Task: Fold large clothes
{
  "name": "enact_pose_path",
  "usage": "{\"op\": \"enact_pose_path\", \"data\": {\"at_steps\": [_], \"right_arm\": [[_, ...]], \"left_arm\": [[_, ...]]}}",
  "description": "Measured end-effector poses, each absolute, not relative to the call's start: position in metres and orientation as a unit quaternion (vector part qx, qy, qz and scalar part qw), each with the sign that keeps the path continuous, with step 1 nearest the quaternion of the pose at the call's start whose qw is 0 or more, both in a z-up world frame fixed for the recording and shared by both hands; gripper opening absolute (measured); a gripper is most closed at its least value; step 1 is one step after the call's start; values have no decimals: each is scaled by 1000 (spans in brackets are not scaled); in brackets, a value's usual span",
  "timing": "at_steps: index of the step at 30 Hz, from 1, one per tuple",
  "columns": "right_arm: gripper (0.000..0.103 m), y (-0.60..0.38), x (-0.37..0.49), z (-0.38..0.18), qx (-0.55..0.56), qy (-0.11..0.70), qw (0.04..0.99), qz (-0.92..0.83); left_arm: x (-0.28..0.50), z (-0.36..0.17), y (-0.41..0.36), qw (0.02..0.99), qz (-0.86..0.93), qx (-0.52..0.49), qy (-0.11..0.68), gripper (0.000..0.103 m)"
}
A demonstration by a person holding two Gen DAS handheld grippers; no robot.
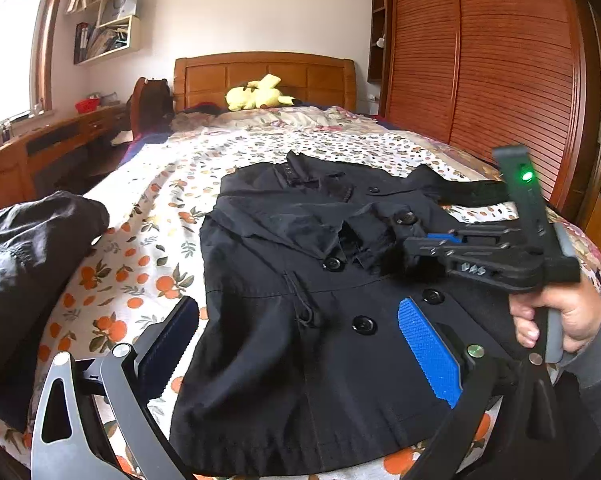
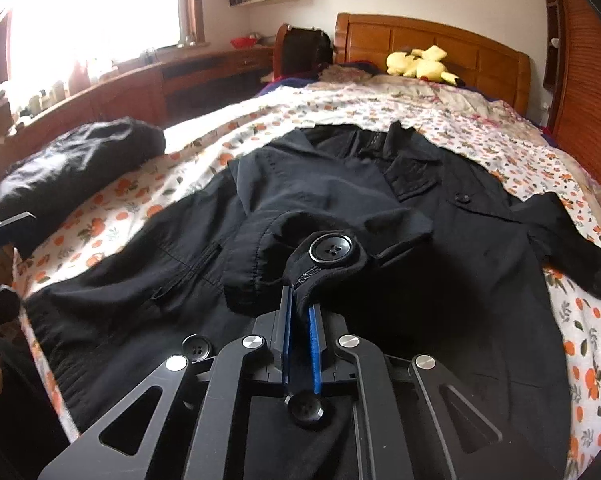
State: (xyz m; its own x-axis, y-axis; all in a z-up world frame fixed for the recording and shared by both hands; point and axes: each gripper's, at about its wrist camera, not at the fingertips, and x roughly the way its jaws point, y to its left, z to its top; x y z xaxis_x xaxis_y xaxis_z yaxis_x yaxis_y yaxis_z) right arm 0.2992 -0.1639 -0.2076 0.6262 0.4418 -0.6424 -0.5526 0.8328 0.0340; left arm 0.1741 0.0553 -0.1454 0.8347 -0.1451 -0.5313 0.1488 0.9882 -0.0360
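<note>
A black buttoned coat (image 1: 300,280) lies front up on the bed, collar toward the headboard; it also shows in the right wrist view (image 2: 440,280). My left gripper (image 1: 300,344) is open and empty, held over the coat's lower half, blue pads wide apart. My right gripper (image 2: 300,312) is shut on a cuff or tab of the coat (image 2: 324,264) with a large button, lifted a little above the coat's middle. The right gripper also shows in the left wrist view (image 1: 416,246), held from the right side.
A second dark garment (image 1: 32,264) is bundled at the bed's left edge. The bed has an orange-print sheet (image 1: 140,220). A yellow plush toy (image 1: 256,94) sits by the wooden headboard. A wardrobe (image 1: 480,60) stands right, a desk (image 1: 40,148) left.
</note>
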Motion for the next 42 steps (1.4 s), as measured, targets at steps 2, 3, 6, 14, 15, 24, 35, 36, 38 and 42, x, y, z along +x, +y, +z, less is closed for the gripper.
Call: {"op": "enact_pose_path", "data": {"at_steps": [2,3,6,14,15,24,35,36,38,42], "right_arm": [[6,-176,294,-198,-76,323,902,276],[7,-182,292,-195,-71,320,904,275],[8,-208,286,-184,-50,310,912,263],[22,-276,282,-179,-26,302,934,190],[22,-281,281,-179,-25,301,935,184],[33,-314,272,-167,-20,274,950,147],[41,-299,267,-147,-21,222,958,178],[41,-294,268,-148,-24,225,957,183],[41,-286,267,-149,-31,230,954,190],[41,-277,262,-154,-33,243,948,204]], "left_arm": [[175,-145,53,958,-79,4,277,101],[175,-145,51,957,-82,3,277,101],[175,-144,46,958,-87,5,275,101],[179,-145,31,956,-98,13,276,101],[179,-146,30,956,-99,14,277,101],[188,-150,17,953,-113,13,281,101],[193,-154,0,951,-125,23,283,101],[194,-155,-1,950,-125,23,285,101],[194,-156,-3,950,-126,25,285,101],[195,-157,-4,949,-127,27,286,101]]}}
